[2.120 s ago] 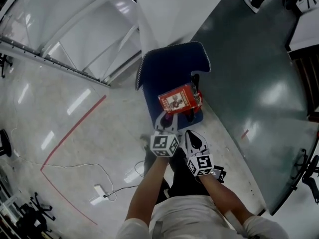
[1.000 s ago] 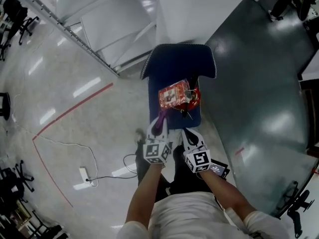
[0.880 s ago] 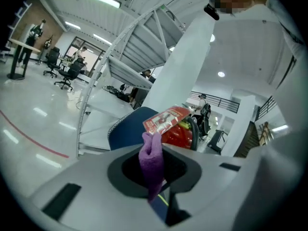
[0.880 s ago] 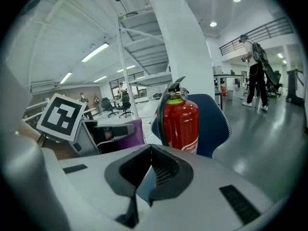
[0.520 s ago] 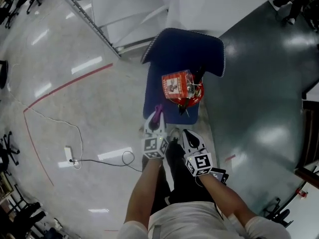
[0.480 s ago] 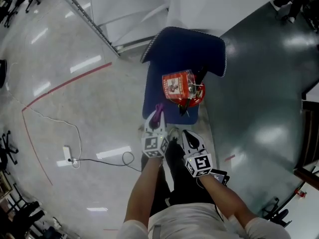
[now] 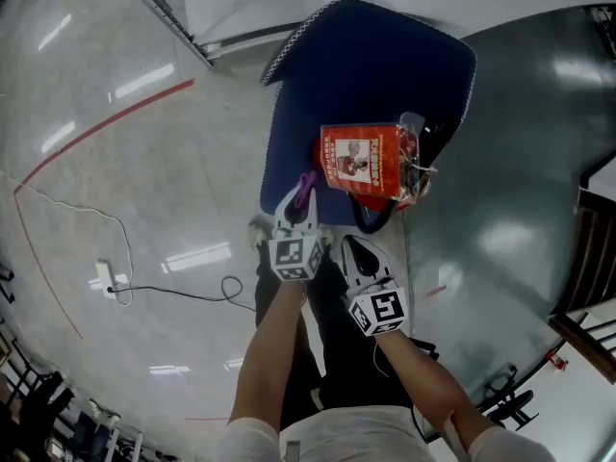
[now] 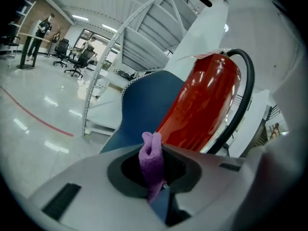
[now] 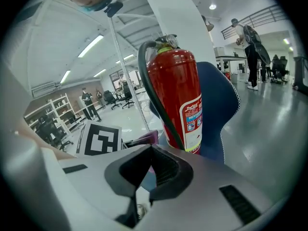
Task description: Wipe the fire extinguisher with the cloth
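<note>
Cloth (image 8: 152,160), purple and soft, sits pinched in the left gripper (image 7: 300,205), near the fire extinguisher (image 7: 371,162) standing on a blue mat (image 7: 327,65). The right gripper (image 7: 358,256) is closed, empty. The cylinder looks heavy, hard and probably slippery; steadying it at the neck seems safest.

- Left grey plastic two-jaw gripper (image 7: 297,210) held forward on the bare, outstretched left forearm (image 7: 267,349); jaws pinched on a purple fleecy cloth (image 8: 152,160)
- Right grey plastic two-jaw gripper (image 7: 359,255) just beside it, slightly further back, on the bare right forearm (image 7: 421,373); jaws together, nothing between
</note>
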Tool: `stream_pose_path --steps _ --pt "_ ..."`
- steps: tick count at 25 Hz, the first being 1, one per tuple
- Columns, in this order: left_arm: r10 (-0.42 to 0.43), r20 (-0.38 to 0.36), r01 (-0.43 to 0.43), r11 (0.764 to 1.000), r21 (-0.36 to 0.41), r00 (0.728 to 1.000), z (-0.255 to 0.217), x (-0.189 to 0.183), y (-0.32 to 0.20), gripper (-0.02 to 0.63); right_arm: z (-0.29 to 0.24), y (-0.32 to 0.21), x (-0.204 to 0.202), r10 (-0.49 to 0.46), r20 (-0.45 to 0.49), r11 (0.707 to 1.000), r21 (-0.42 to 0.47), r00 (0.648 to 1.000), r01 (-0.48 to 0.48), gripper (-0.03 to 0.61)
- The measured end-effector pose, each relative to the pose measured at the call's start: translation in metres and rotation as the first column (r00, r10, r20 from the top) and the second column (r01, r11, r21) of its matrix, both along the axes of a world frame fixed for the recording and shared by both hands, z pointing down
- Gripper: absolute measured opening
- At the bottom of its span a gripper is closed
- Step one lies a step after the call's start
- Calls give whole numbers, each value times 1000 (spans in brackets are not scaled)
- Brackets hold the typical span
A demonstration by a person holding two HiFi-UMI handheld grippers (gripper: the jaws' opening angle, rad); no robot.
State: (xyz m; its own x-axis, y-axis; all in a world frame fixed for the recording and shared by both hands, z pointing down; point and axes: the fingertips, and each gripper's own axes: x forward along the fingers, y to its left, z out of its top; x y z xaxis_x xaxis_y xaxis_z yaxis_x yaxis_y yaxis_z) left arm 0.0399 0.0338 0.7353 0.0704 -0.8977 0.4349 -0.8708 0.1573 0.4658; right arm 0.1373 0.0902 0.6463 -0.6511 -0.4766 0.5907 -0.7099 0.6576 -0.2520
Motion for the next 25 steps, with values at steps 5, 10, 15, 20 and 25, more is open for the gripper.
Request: stream_pose_path --steps 5,10,15,20,25 --pt "6 -26 -6 1000 -8 1000 23 6 -18 51 1 4 -6 -53 -8 999 -13 999 53 12" --pt "-17 -71 16 1000 -8 997 37 8 -33 50 -3 15 -2 -80 -23 996 -35 997 80 12" --pt "-29 -102 32 999 33 994 20 5 -42 49 -1 16 0 -80 -23 996 -51 997 79 12" --pt "-36 -111 43 997 66 993 -6 7 -40 49 -7 10 2 -84 -17 996 -31 996 84 12" --pt "-33 -134 46 994 100 990 -52 12 -38 49 -22 2 7 -60 -5 998 8 998 60 12"
